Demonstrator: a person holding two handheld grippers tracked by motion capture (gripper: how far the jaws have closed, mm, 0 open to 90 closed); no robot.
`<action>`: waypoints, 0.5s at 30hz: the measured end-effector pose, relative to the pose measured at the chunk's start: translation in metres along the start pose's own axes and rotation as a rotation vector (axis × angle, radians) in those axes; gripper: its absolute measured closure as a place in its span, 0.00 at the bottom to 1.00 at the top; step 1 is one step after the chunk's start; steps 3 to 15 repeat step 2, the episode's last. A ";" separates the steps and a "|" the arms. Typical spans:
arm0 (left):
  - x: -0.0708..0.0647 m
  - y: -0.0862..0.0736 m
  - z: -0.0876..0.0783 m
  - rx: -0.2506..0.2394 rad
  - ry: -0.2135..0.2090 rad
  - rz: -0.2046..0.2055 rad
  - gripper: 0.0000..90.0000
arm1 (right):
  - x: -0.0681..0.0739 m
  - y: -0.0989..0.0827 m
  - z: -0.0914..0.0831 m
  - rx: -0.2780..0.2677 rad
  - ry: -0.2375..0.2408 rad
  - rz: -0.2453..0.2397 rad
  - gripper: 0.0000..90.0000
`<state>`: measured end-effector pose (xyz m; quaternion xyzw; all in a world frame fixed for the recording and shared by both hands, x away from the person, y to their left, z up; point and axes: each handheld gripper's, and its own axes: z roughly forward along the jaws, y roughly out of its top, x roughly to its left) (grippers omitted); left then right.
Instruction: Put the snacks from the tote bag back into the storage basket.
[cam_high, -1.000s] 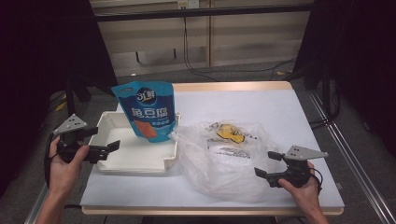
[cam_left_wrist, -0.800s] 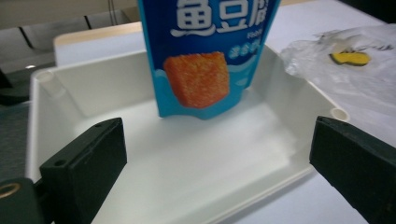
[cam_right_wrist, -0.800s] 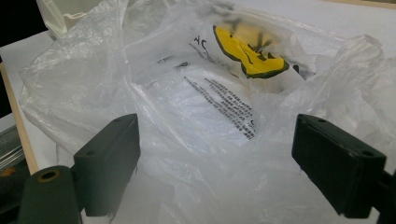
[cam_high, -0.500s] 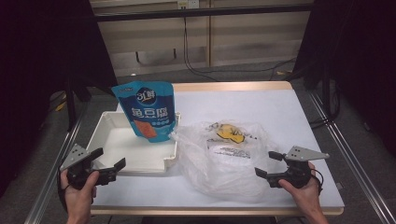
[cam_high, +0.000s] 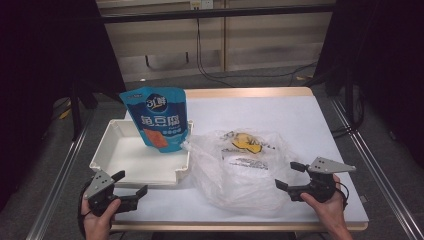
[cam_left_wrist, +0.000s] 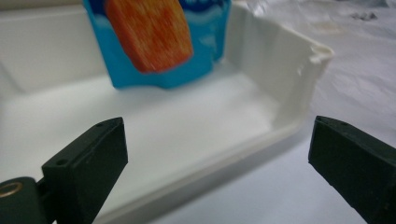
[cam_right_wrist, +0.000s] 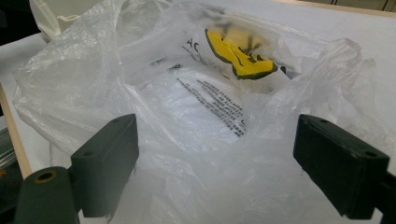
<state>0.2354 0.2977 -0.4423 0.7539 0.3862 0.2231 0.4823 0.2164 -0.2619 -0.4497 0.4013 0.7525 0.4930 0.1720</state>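
A blue snack pouch with an orange picture stands upright at the back of a white tray; the left gripper view has the pouch inside the tray. A crumpled clear plastic bag with a yellow print lies mid-table, and the right gripper view looks into the bag. My left gripper is open at the tray's near-left corner, off the tray, jaws empty. My right gripper is open just right of the bag, jaws wide and facing it.
The white tabletop has a wooden edge; bare surface lies behind and to the right of the bag. Metal rails run along both sides of the table. Cables lie on the floor beyond the far edge.
My left gripper has pulled back from the tray's left side toward the table's near-left corner. The right gripper, bag, pouch and tray have stayed in place.
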 end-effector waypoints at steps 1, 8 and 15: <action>0.001 0.000 0.002 0.015 -0.028 -0.002 0.05 | -0.001 0.000 0.000 0.003 0.000 0.002 0.16; 0.001 0.000 0.004 0.024 -0.039 0.005 0.05 | -0.001 -0.001 0.000 0.003 -0.005 0.005 0.16; 0.001 0.000 0.004 0.024 -0.039 0.005 0.05 | -0.001 -0.001 0.000 0.003 -0.005 0.005 0.16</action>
